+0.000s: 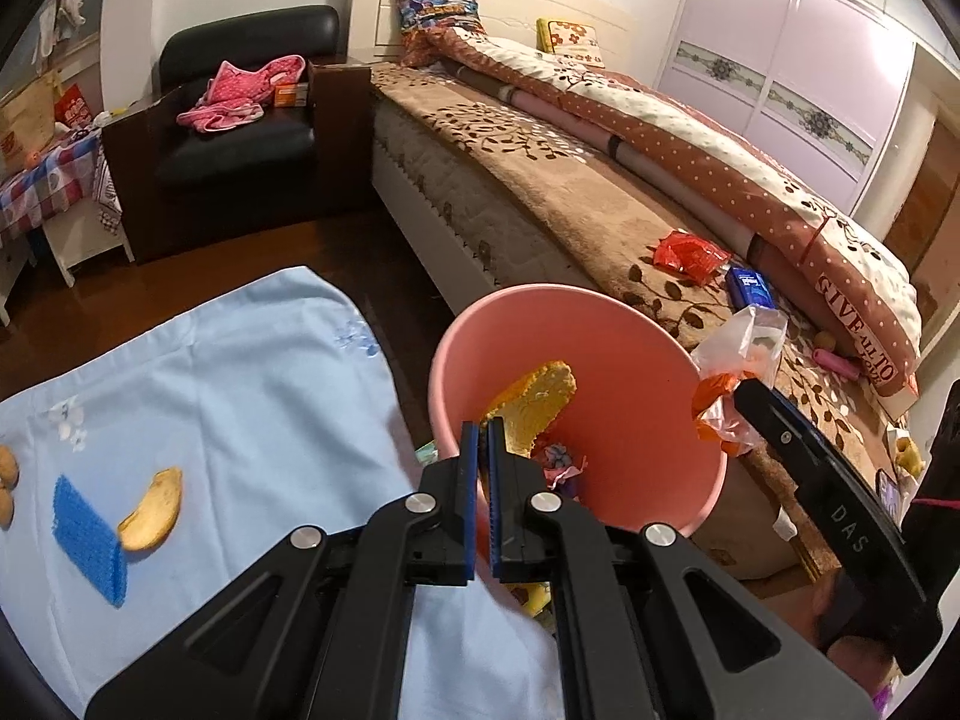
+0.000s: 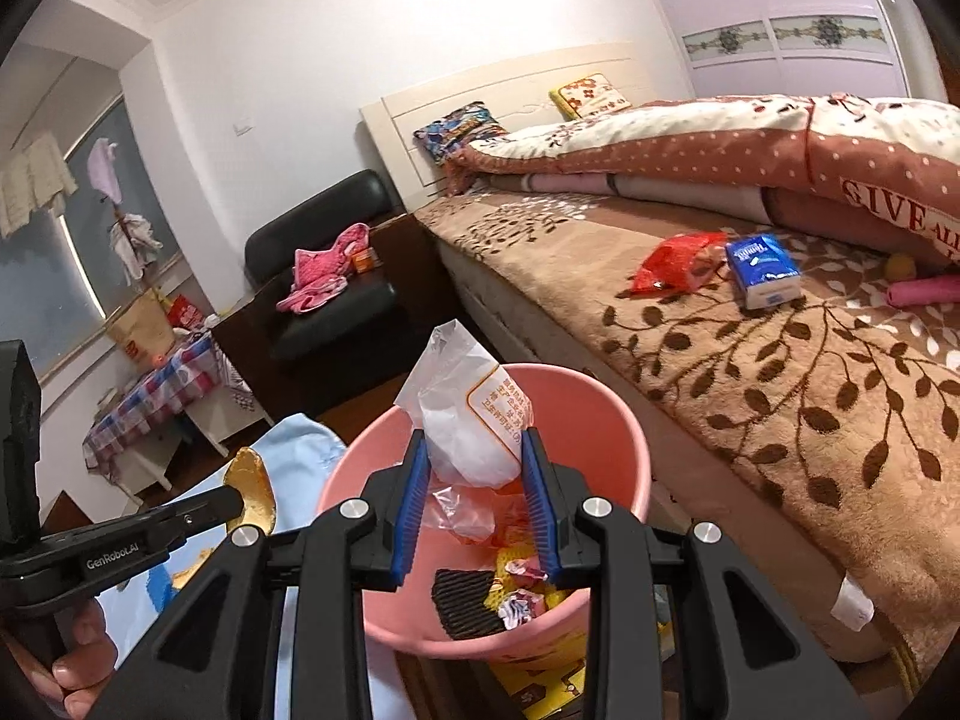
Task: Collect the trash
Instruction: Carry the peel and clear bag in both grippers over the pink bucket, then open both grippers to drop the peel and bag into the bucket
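1. The left tongs [image 1: 483,429] are clamped, blades nearly together, on a yellow peel [image 1: 537,405] held over the mouth of the pink bin [image 1: 606,312]. The pinch catches only the peel's lower end, so the limp piece could swing or slip out sideways and land on the blue cloth [image 1: 210,372] of the table rather than in the bin.

2. The right tongs [image 2: 477,450] are clamped on a crumpled white plastic bag [image 2: 465,420], which hangs above the bin's near rim. The bag looks light and springy; on release it may cling to a blue pad or drift past the rim to the floor.

3. Both tongs crowd the same opening. In my judgement, lowering them together risks a knock that tips the bin, which already holds wrappers [image 2: 522,588] and a dark ridged piece [image 2: 465,600].

4. The bin appears to stand just beside the bed [image 2: 780,390]; a shove toward it could spill the contents under the bed's edge.

5. More trash waits: another peel [image 1: 153,507] and a blue scrubber [image 1: 87,531] on the cloth, a red wrapper [image 2: 675,261] and a blue tissue pack [image 2: 762,267] on the bed. The pack may not be trash, so grabbing it would be a mistake.
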Demonstrator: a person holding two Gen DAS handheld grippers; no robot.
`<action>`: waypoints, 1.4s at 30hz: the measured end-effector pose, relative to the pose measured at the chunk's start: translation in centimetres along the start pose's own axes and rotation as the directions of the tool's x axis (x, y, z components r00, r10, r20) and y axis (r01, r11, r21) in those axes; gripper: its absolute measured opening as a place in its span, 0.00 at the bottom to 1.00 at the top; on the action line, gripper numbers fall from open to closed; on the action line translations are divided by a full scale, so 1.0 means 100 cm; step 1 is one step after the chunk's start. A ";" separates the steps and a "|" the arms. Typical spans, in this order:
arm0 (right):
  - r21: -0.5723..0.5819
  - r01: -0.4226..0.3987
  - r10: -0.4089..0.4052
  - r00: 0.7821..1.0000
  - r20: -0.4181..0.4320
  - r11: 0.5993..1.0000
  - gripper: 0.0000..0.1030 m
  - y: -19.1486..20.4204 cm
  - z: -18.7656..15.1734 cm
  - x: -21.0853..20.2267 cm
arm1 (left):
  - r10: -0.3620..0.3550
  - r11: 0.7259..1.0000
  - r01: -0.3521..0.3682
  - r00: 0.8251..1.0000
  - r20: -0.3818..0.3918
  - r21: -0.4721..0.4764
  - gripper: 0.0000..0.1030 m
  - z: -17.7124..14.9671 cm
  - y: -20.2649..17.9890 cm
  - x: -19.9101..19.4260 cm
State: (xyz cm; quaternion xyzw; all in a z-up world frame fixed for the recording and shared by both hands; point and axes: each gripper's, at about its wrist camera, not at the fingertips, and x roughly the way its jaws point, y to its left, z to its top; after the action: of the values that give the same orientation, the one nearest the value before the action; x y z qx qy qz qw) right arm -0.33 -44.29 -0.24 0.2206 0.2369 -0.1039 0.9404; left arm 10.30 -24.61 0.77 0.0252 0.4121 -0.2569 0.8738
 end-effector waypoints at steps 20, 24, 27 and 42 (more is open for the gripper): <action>0.029 0.048 -0.046 0.998 -0.049 0.998 0.30 -0.019 -0.013 0.030 | -0.003 0.999 0.004 0.999 -0.048 0.039 0.02 0.007 -0.022 0.046; 0.035 0.050 -0.048 0.997 -0.054 0.998 0.30 -0.020 -0.013 0.033 | -0.009 0.999 0.011 0.998 -0.054 0.035 0.02 0.007 -0.023 0.049; 0.037 0.050 -0.048 0.997 -0.056 0.998 0.30 -0.021 -0.014 0.034 | -0.012 0.999 0.014 0.998 -0.062 0.029 0.03 0.007 -0.021 0.052; 0.054 0.053 -0.049 0.997 -0.062 0.997 0.40 -0.026 -0.018 0.038 | -0.029 0.999 0.030 0.997 -0.068 0.015 0.37 0.001 -0.017 0.051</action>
State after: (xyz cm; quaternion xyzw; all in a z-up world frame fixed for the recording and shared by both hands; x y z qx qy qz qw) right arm 1.47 -46.14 -4.48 0.2436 0.2677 -0.1278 0.9234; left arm 12.32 -28.33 -2.62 0.0348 0.4400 -0.2721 0.8551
